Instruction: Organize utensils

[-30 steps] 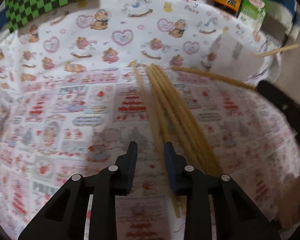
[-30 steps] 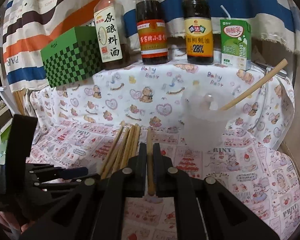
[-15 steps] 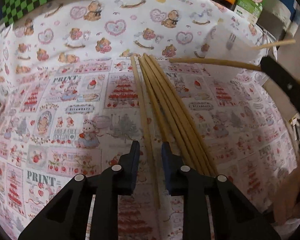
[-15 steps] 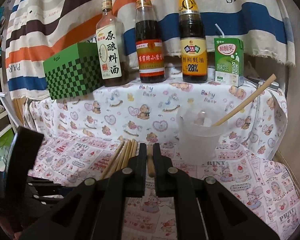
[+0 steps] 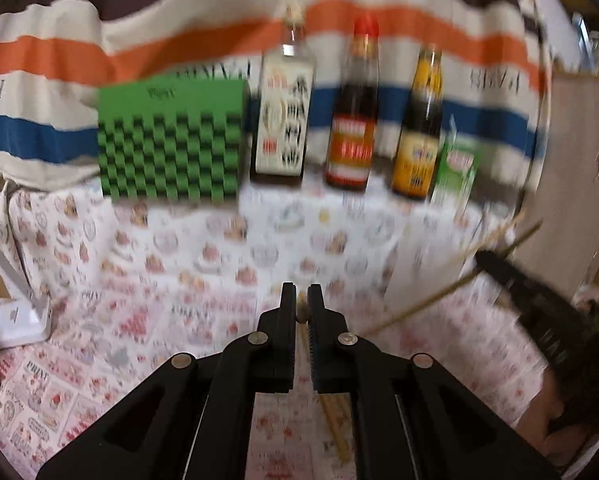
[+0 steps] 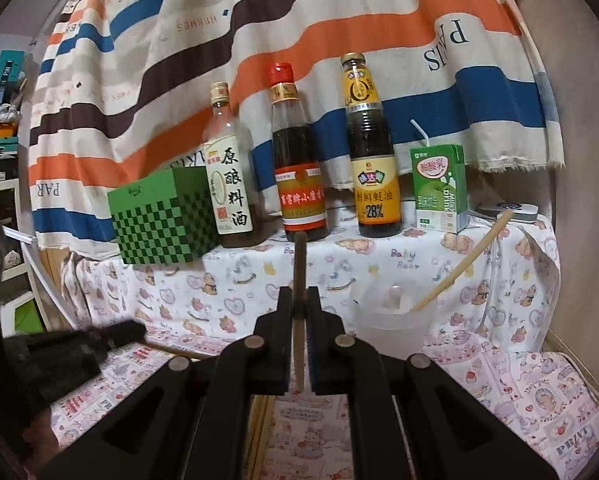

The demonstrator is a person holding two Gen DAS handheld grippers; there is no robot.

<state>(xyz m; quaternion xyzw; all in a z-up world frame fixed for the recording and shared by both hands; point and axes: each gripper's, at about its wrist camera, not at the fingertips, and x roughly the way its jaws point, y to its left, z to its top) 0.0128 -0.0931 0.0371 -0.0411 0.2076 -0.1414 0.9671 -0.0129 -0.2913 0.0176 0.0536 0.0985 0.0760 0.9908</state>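
left gripper (image 5: pixel 302 307) has just closed, now pinching one chopstick (image 5: pixel 302 314) and lifted off the patterned cloth (image 5: pixel 147 280). right gripper (image 6: pixel 299 307) clamps its own chopstick (image 6: pixel 300 264), raised toward the translucent cup (image 6: pixel 391 324), which holds one already. likely both go there next.

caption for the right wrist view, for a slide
Right gripper shut on a chopstick, facing a plastic cup that holds another chopstick.
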